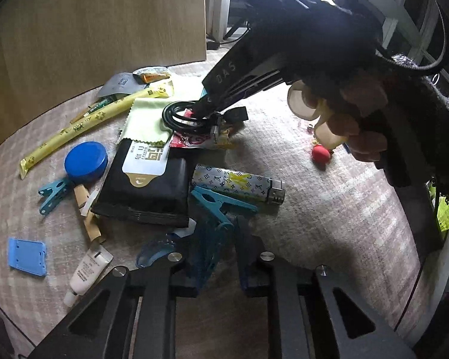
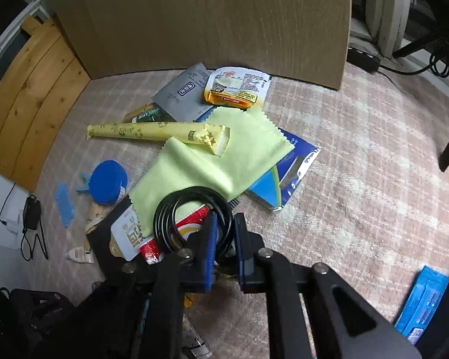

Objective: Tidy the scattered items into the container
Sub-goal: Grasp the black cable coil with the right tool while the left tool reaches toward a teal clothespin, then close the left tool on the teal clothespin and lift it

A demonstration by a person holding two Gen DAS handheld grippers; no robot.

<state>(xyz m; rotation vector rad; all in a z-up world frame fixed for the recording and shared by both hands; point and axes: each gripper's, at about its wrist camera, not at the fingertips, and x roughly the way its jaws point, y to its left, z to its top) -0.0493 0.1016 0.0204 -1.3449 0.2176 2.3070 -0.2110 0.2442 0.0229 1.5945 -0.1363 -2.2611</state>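
The left gripper (image 1: 224,233) hangs over the pale carpet (image 1: 329,203) with its 2 jaws parted and a teal clothes peg (image 1: 221,206) lying between and just ahead of them, not pinched, beside a patterned lighter (image 1: 239,184) and a black pouch (image 1: 146,185). Farther on, the right gripper (image 2: 224,236) has its jaws closed on a strand of the coiled black cable (image 2: 176,209), which rests on a yellow-green cloth (image 2: 212,161) and a red-and-white packet (image 2: 191,224). Beyond lie a long yellow sachet (image 2: 152,131), a grey packet (image 2: 182,95), an orange-and-white packet (image 2: 236,89), and behind them a wooden panel (image 2: 209,21); no container is in view.
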